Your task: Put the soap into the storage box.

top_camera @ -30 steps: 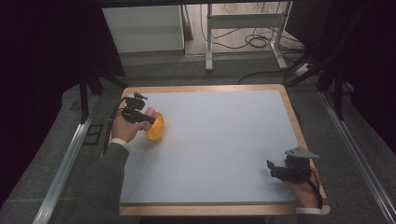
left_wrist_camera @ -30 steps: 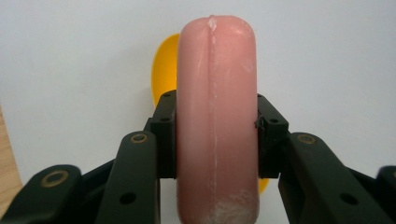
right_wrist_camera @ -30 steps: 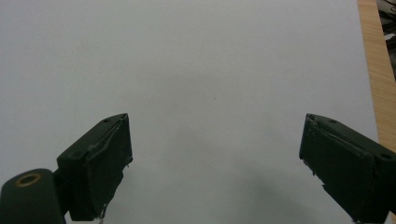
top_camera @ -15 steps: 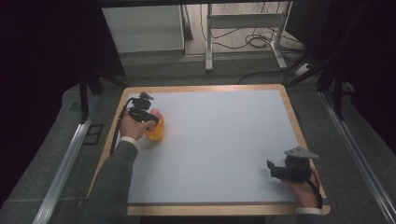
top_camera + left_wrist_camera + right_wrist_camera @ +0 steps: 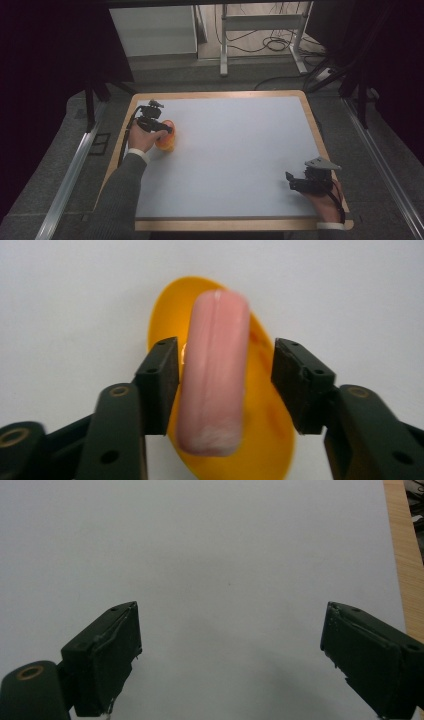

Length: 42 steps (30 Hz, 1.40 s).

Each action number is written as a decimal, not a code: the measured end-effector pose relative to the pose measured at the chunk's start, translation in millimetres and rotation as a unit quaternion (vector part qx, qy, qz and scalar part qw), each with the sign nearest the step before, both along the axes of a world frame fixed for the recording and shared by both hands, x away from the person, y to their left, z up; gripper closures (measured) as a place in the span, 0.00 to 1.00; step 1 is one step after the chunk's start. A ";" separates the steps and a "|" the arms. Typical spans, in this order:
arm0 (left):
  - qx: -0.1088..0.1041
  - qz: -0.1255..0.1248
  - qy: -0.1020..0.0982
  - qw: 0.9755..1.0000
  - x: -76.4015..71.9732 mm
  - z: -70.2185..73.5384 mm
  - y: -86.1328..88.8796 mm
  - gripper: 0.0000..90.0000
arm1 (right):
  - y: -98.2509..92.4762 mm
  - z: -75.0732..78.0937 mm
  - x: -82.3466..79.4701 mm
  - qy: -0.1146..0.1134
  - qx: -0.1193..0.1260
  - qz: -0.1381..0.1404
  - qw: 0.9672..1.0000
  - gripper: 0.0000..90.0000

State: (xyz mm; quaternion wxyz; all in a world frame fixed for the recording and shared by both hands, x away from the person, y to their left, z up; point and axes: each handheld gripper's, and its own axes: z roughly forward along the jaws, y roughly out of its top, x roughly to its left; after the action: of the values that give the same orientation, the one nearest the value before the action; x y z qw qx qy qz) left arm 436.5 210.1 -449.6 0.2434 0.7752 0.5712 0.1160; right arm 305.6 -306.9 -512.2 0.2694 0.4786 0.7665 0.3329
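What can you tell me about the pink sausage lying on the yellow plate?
The smooth pink sausage is a short, thick cylinder with rounded ends, glossy, with a faint seam along its top and pale scuffing at the near end. It lies flat, lengthwise along the shallow oval yellow plastic plate, near the left edge of the white table. The left hand-held gripper straddles it; its jaws have just been opening, one pad close against the sausage's side, the other clearly apart.

Orange bowl's (image 5: 260, 440) near rim cut off below; sausage's (image 5: 215, 370) far end blurred.
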 end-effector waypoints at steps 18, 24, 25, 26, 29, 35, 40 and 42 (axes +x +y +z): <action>-0.033 -0.107 -0.073 0.991 -56.4 24.1 -26.2 0.29 | 1.0 -0.2 -0.4 0.000 -0.002 0.000 1.000 0.10; -0.064 -0.165 -0.096 0.980 -86.2 15.5 -46.9 0.29 | 0.8 0.1 -0.7 -0.001 -0.001 0.000 1.000 0.10; -0.066 -0.171 -0.102 0.978 -90.6 12.9 -50.2 0.29 | 0.8 0.3 -0.9 0.000 -0.001 0.001 1.000 0.10; -0.068 -0.176 -0.106 0.976 -94.7 10.5 -53.0 0.29 | 0.7 0.4 -0.9 -0.001 -0.001 0.001 1.000 0.10; -0.079 -0.190 -0.107 0.973 -104.4 1.3 -59.5 0.29 | 0.5 0.3 -1.1 0.001 -0.001 0.000 1.000 0.10; -0.094 -0.198 -0.108 0.970 -121.1 -20.6 -63.8 0.29 | 0.7 -0.4 -0.9 0.000 -0.003 -0.001 1.000 0.10; -0.098 -0.190 -0.113 0.970 -137.1 -37.8 -62.4 0.30 | 1.8 -0.7 -1.0 0.001 -0.004 0.000 1.000 0.10; -0.109 -0.190 -0.109 0.970 -142.7 -44.1 -61.2 0.30 | 2.1 -0.8 -1.0 0.001 -0.005 0.000 1.000 0.10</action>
State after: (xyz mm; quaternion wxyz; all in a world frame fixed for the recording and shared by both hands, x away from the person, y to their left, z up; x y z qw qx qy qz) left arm 293.7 148.9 -493.7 0.4049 0.8208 0.3930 0.0884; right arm 304.6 -304.8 -513.0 0.2704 0.4777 0.7686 0.3287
